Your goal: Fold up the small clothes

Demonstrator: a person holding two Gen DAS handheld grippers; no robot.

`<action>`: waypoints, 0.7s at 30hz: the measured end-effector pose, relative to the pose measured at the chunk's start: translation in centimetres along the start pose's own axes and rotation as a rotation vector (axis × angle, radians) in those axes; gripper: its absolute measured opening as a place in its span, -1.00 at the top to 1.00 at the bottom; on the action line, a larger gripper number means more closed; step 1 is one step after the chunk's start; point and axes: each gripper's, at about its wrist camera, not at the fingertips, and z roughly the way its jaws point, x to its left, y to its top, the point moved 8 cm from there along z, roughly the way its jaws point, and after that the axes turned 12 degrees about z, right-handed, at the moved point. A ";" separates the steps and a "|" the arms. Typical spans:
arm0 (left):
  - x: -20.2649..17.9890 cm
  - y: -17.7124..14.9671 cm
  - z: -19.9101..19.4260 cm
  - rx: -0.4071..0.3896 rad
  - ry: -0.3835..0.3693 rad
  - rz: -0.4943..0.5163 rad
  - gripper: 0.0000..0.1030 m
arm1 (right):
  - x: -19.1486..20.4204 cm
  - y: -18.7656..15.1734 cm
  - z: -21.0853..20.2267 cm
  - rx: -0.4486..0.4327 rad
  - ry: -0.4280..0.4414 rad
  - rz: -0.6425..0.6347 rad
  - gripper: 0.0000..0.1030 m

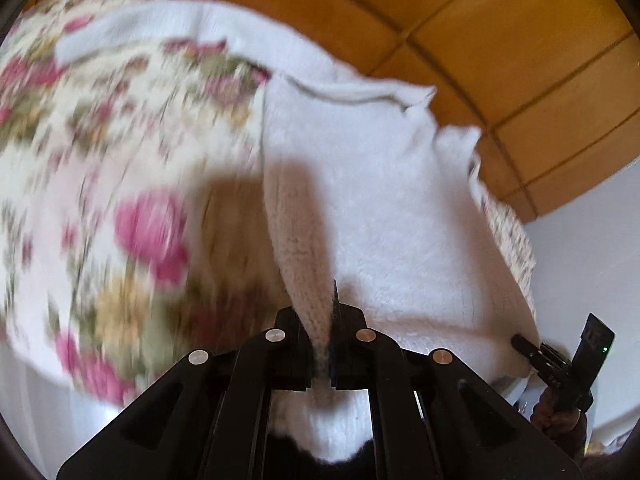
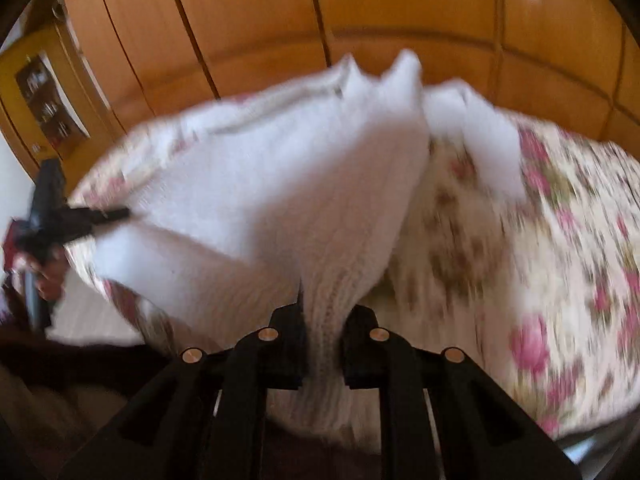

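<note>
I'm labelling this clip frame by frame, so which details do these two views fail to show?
- White knit garment: type unclear; both views show only bunched folds.
- Floral cloth: pattern smeared by motion blur.
- Left gripper, right gripper: pads hidden by pinched knit.
- Shelf contents, right wrist view: too small.

floral tablecloth [image 1: 120, 184], wooden panelled wall [image 2: 360, 12], glass-fronted wooden cabinet [image 2: 44, 100]

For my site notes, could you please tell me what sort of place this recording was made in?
Most likely a room in a home. A white knitted garment is being handled over a floral cloth, with wooden panelling behind and a small wall shelf of glassware to one side.
</note>
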 end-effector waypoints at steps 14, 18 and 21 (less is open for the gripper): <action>2.3 -2.5 -0.8 -0.111 -0.160 -0.096 0.21 | -4.4 -2.0 1.2 0.003 0.064 0.340 -0.14; 0.8 -3.8 2.0 -0.036 -0.241 -0.053 0.12 | -4.2 -2.1 3.7 0.046 0.187 0.402 0.08; -0.4 -4.8 2.7 -0.004 -0.278 -0.021 0.12 | -2.8 -1.0 5.1 0.075 0.398 0.507 -0.13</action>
